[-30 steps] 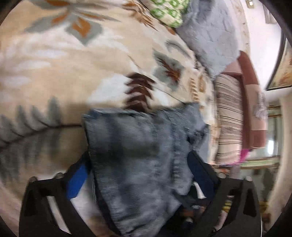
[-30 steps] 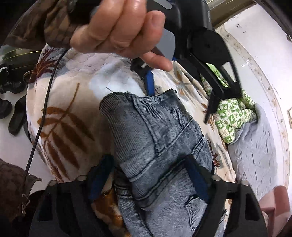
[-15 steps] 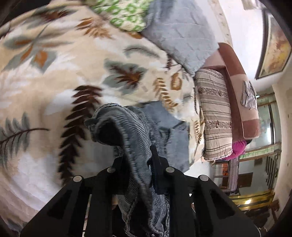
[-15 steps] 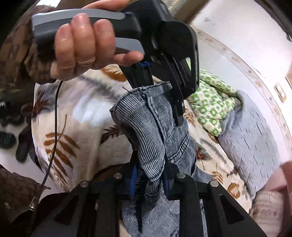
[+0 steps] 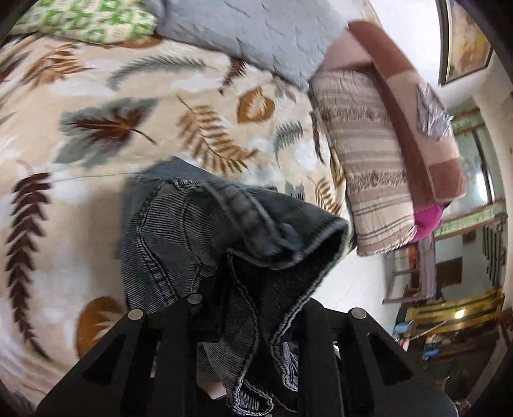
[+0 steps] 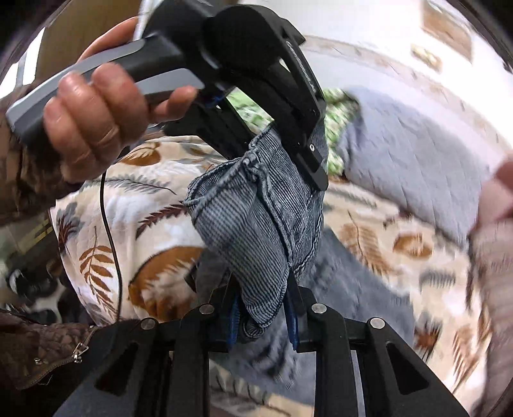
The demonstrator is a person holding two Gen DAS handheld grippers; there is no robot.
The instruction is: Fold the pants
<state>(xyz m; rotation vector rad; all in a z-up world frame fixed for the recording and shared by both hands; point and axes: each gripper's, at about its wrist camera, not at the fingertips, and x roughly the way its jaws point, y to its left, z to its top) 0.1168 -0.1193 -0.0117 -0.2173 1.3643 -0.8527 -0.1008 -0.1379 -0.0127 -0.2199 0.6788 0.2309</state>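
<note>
Right wrist view: right gripper clamped on denim pants, left gripper pinching the same pants, bunched and lifted above the leaf-print blanket.

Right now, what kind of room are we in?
Probably a home bedroom: a cream leaf-patterned quilt spread like a bed cover, a green-and-white checked pillow and a folded striped beige blanket on it.
</note>
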